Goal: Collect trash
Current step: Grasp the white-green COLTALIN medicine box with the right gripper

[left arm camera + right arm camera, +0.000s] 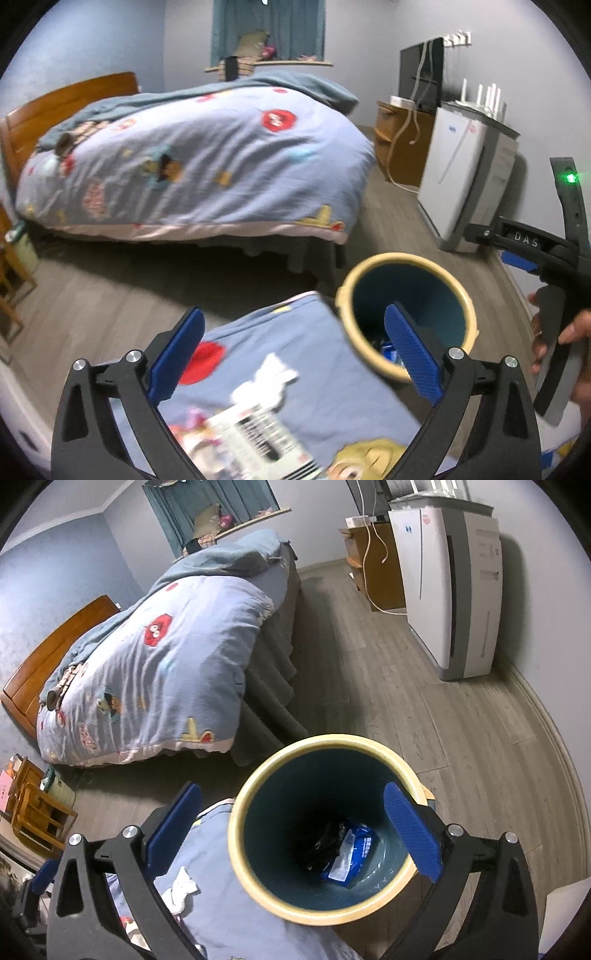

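Two hand-held grippers above a bedroom waste bin — both spread wide, holding nothing.

The left gripper (295,354) and right gripper (293,830) hover over a round teal bin with a cream rim (251,882); a blue plastic wrapper (352,853) lies at its bottom — beside dark scraps.

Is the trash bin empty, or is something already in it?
Not empty. The trash bin stands upright and holds a blue packet and something dark at its bottom.

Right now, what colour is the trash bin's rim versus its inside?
The trash bin has a pale yellow rim and a dark teal inside; the right wrist view shows it best.
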The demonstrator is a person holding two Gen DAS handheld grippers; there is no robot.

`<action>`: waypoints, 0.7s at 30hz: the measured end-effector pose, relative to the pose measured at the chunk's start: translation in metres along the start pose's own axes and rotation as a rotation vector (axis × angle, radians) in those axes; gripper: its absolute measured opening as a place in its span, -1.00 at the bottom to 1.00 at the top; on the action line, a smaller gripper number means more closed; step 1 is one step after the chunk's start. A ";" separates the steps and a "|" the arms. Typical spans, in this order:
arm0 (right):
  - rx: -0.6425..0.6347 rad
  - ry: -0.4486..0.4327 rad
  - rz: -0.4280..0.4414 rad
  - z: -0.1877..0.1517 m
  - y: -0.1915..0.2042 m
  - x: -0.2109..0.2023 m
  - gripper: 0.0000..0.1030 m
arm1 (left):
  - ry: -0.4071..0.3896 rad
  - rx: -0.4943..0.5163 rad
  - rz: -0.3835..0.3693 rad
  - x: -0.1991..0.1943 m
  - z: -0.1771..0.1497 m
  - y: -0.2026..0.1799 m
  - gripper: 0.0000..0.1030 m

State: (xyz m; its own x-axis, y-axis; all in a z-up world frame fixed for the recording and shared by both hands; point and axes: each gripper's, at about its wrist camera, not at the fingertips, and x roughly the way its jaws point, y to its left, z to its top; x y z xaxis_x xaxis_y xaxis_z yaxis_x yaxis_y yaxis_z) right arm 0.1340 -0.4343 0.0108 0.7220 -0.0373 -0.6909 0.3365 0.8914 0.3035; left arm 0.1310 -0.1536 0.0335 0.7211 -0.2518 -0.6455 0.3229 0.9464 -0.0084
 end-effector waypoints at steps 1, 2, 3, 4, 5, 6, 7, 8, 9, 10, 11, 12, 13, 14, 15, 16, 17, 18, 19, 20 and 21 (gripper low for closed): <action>-0.008 -0.001 0.002 -0.002 0.004 -0.004 0.89 | 0.000 -0.006 0.012 -0.011 -0.004 0.009 0.89; -0.019 0.002 0.011 -0.006 0.009 -0.010 0.89 | 0.000 -0.010 0.020 -0.019 -0.007 0.016 0.89; -0.023 0.005 0.019 -0.008 0.013 -0.014 0.89 | 0.000 -0.016 0.031 -0.029 -0.012 0.024 0.89; -0.025 0.008 0.028 -0.011 0.016 -0.018 0.89 | 0.002 -0.021 0.043 -0.040 -0.017 0.034 0.89; -0.021 0.012 0.040 -0.014 0.021 -0.023 0.89 | 0.004 -0.023 0.052 -0.046 -0.021 0.039 0.89; -0.018 0.011 0.051 -0.017 0.026 -0.028 0.89 | 0.005 -0.028 0.067 -0.055 -0.027 0.048 0.89; -0.018 0.011 0.062 -0.020 0.031 -0.033 0.89 | 0.006 -0.034 0.080 -0.063 -0.032 0.057 0.89; -0.027 0.014 0.074 -0.025 0.037 -0.037 0.89 | 0.006 -0.039 0.090 -0.070 -0.038 0.063 0.89; -0.047 0.019 0.082 -0.031 0.046 -0.042 0.89 | 0.006 -0.045 0.098 -0.075 -0.043 0.070 0.90; -0.063 0.020 0.084 -0.035 0.052 -0.045 0.89 | 0.008 -0.054 0.113 -0.080 -0.050 0.078 0.90; -0.096 0.021 0.085 -0.042 0.061 -0.048 0.89 | 0.011 -0.061 0.125 -0.082 -0.055 0.085 0.90; -0.130 0.025 0.083 -0.048 0.069 -0.051 0.89 | 0.014 -0.070 0.140 -0.084 -0.063 0.094 0.90; -0.163 0.032 0.078 -0.055 0.078 -0.052 0.89 | 0.020 -0.078 0.154 -0.084 -0.069 0.100 0.90; -0.202 0.043 0.073 -0.064 0.088 -0.052 0.89 | 0.025 -0.085 0.164 -0.083 -0.075 0.106 0.90; -0.233 0.056 0.073 -0.072 0.098 -0.050 0.89 | 0.034 -0.091 0.174 -0.081 -0.081 0.111 0.90; -0.258 0.070 0.077 -0.080 0.106 -0.047 0.89 | 0.054 -0.098 0.185 -0.076 -0.090 0.118 0.90; -0.296 0.095 0.086 -0.090 0.119 -0.041 0.89 | 0.081 -0.107 0.193 -0.070 -0.097 0.124 0.90; -0.319 0.109 0.094 -0.098 0.126 -0.038 0.89 | 0.103 -0.115 0.198 -0.066 -0.100 0.129 0.90; -0.343 0.126 0.105 -0.105 0.135 -0.033 0.89 | 0.128 -0.127 0.203 -0.060 -0.105 0.135 0.90; -0.368 0.144 0.119 -0.113 0.144 -0.027 0.89 | 0.133 -0.131 0.207 -0.059 -0.107 0.139 0.90; -0.388 0.154 0.129 -0.121 0.151 -0.022 0.89 | 0.131 -0.127 0.213 -0.058 -0.109 0.142 0.90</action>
State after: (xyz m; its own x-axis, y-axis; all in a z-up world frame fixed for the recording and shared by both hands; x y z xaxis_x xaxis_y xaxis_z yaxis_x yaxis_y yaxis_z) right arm 0.0954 -0.2437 -0.0073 0.6350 0.1269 -0.7620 -0.0236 0.9892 0.1450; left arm 0.0686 0.0176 -0.0135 0.6765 -0.0236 -0.7361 0.0872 0.9950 0.0483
